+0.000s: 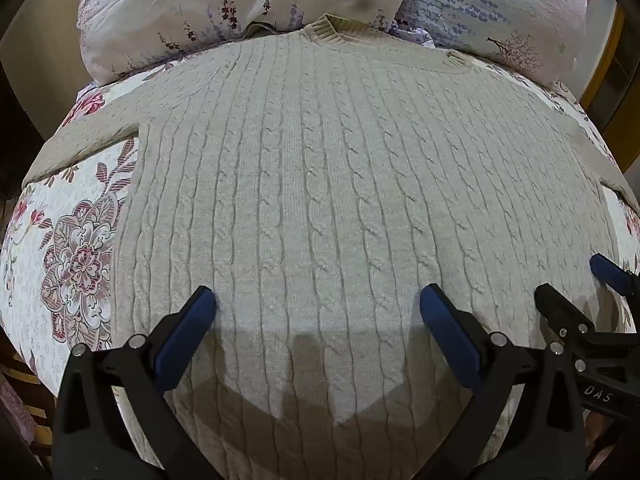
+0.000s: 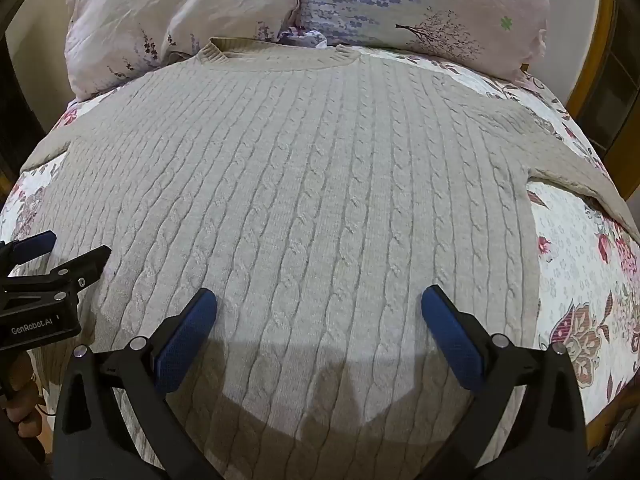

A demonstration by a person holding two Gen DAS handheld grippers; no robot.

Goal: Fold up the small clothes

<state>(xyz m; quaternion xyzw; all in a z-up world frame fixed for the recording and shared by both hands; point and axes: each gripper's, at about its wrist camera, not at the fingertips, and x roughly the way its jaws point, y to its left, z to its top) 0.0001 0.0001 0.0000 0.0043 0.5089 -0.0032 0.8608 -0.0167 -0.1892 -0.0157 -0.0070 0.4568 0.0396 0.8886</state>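
- Left wrist view: left gripper [image 1: 318, 306], fingers spread, empty, over the beige cable-knit sweater [image 1: 320, 184].
- Right gripper [image 2: 319, 305] likewise; collar lies straight ahead of both.

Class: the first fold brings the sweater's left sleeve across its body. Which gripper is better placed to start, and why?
Probably the left gripper: it hangs open over the sweater on the side nearer the left sleeve. The right gripper, also open, sits further toward the other sleeve.

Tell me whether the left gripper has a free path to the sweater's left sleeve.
Probably yes. The left gripper hangs open over the sweater, and the left sleeve lies flat on the floral bedspread with nothing over it.
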